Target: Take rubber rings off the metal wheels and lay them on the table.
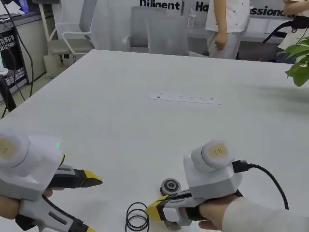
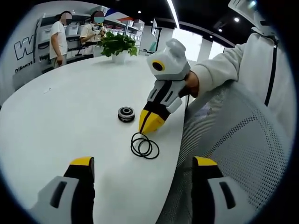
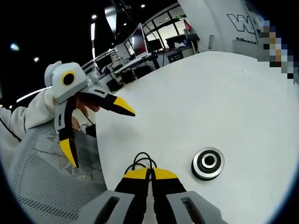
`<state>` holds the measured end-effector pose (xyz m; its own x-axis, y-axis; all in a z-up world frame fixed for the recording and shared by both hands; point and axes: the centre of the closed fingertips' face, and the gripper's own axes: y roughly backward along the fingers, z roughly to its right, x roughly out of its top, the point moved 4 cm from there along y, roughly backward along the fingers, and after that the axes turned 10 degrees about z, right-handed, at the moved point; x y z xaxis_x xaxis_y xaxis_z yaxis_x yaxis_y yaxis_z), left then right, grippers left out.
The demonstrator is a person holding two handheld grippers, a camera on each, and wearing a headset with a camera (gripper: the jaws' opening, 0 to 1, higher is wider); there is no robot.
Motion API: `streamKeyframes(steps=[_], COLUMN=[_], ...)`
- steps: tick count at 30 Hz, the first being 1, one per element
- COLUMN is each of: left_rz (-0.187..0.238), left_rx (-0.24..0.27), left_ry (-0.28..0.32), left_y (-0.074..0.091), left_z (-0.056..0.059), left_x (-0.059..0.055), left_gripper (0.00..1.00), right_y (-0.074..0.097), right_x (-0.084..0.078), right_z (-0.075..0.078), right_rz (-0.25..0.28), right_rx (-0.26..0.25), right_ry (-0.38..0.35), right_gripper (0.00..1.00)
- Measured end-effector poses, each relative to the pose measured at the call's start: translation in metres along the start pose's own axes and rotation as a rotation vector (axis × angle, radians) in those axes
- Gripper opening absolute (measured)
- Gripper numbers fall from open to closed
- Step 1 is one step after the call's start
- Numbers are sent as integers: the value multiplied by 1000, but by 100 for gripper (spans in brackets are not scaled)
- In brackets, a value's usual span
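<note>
We find a small pile of black rubber rings point(image 1: 137, 218) lying flat on the white tabletop point(image 1: 145, 130) near its front edge, right at the tip of the right gripper point(image 1: 150, 209). That gripper's yellow-tipped jaws are pressed together. In the right gripper view the rings peek out just beyond the closed tips, and we cannot tell whether a ring is caught between them.

The metal wheel point(image 1: 170, 186) rests flat on the tabletop just beside the right gripper. It is a little farther from the edge than the rings and apart from them.

We see the left gripper point(image 1: 92, 205) on the other side of the rings, its jaws spread wide and holding nothing. In the left gripper view the rings lie ahead of its jaws, well clear of both.

On the far wall point(image 1: 120, 14) we read "Diligent", then the cut-off pieces "Ha" and "ssional". A large "W" shows in both gripper views. The marks on a thin strip point(image 1: 186, 98) lying mid-tabletop are too small for us to read.
</note>
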<state>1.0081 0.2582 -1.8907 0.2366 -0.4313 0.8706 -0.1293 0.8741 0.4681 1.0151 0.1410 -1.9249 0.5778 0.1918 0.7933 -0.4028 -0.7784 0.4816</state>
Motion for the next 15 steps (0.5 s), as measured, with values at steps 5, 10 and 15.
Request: streamKeyframes(steps=[5, 10, 15], left_rz=[-5, -8, -8], left_rx=[-2, -4, -2], left_ry=[2, 2, 2], left_y=[0, 0, 0], left_z=[0, 1, 0], left_x=[-1, -1, -1], left_gripper=[84, 83, 83], right_y=[-2, -4, -3], right_x=[0, -1, 3], right_z=[1, -1, -1], right_rz=[-1, -12, -5], right_rx=[-13, -5, -4], right_ry=[32, 59, 72], right_gripper=[2, 3, 3])
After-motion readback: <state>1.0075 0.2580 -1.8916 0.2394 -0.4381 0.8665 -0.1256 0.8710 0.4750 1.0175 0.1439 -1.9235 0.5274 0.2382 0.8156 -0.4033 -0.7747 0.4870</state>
